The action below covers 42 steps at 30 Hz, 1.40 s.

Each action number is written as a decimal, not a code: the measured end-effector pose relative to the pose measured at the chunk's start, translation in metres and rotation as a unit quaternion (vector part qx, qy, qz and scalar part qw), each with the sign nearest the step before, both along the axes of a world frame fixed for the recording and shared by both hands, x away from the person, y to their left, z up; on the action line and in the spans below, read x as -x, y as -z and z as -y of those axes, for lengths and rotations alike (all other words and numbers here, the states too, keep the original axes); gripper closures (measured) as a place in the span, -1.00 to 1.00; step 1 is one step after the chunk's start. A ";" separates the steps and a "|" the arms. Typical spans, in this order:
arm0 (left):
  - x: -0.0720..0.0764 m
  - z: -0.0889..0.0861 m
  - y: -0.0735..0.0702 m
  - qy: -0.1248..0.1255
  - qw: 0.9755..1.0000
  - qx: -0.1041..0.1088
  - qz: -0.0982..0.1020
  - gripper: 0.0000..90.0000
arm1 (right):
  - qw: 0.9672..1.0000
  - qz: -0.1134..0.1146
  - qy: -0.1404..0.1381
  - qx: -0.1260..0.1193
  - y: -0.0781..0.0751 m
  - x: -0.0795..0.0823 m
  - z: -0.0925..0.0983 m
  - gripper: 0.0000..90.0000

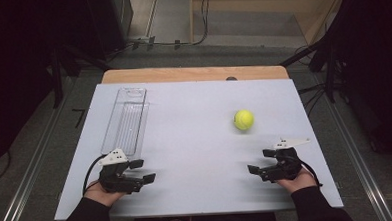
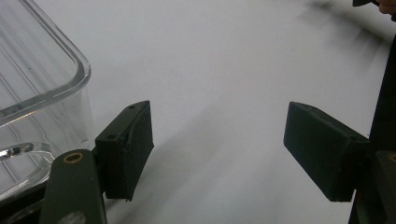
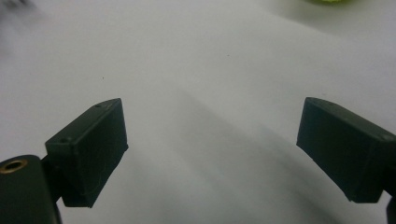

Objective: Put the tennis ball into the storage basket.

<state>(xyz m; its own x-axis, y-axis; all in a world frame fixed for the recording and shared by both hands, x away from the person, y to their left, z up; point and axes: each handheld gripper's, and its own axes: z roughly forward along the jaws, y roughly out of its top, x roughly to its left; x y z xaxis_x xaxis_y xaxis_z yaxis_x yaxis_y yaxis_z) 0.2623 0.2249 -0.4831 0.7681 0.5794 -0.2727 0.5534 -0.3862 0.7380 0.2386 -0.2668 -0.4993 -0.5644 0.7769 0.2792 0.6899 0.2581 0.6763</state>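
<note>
**Ana:** Tool check first: the left tool (image 1: 142,171) rests low on the desk (image 1: 196,155) near its front edge, jaws spread wide with nothing between them. The left gripper view shows bare white surface in the gap.

**Ben:** And the right tool (image 1: 259,161)?

**Ana:** Same story. It sits at the front right of the desk, jaws parted and released, holding nothing. Both pads (image 3: 91,151) in the right gripper view frame only blank desk.

**Ben:** So where is the tennis ball (image 1: 244,120)?

**Ana:** Loose on the desk, right of centre, beyond the right tool and apart from it. In the right gripper view a sliver of yellow-green (image 3: 329,1) peeks in at the top edge, so that tool is not aimed straight at it.

**Ben:** What about the clear tray (image 1: 126,122)?

**Ana:** It lies lengthwise on the left side of the desk and looks empty from above. Its near end is just beside the left tool; the rounded corner (image 2: 70,65) shows close to the left pad in the left gripper view.

**Ben:** So how far along would you say things are?

**Ana:** My reading is the very start. Nothing is gripped, the ball is untouched and well apart from the tray. If the ball is meant for the tray, reaching, gripping, carrying and placing all remain.
</note>
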 end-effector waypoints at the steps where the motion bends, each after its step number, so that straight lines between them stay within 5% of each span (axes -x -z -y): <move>1: 0.000 0.000 0.000 0.000 1.000 0.000 0.000 -0.46 | 1.000 0.000 0.000 0.000 0.000 0.000 0.000 -0.85; 19: 0.000 -0.001 -0.001 -0.002 1.000 0.001 0.000 -0.46 | 1.000 -0.001 0.000 0.001 0.000 0.000 0.000 -0.85; 34: 0.000 0.000 -0.001 -0.002 1.000 0.000 0.001 -0.46 | 0.998 0.011 0.059 0.010 -0.003 -0.006 0.008 -0.85; 42: 0.000 0.000 -0.001 -0.004 1.000 0.000 0.001 -0.46 | 0.998 0.013 0.065 0.009 -0.004 -0.014 0.009 -0.85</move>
<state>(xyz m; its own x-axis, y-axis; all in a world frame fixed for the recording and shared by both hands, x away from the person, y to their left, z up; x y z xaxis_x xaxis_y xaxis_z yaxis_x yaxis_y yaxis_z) 0.2626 0.2250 -0.4821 0.7644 0.5847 -0.2718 0.5547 -0.3815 0.7394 0.2525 -0.2757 -0.4950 -0.4646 0.8492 0.2509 0.7009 0.1794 0.6903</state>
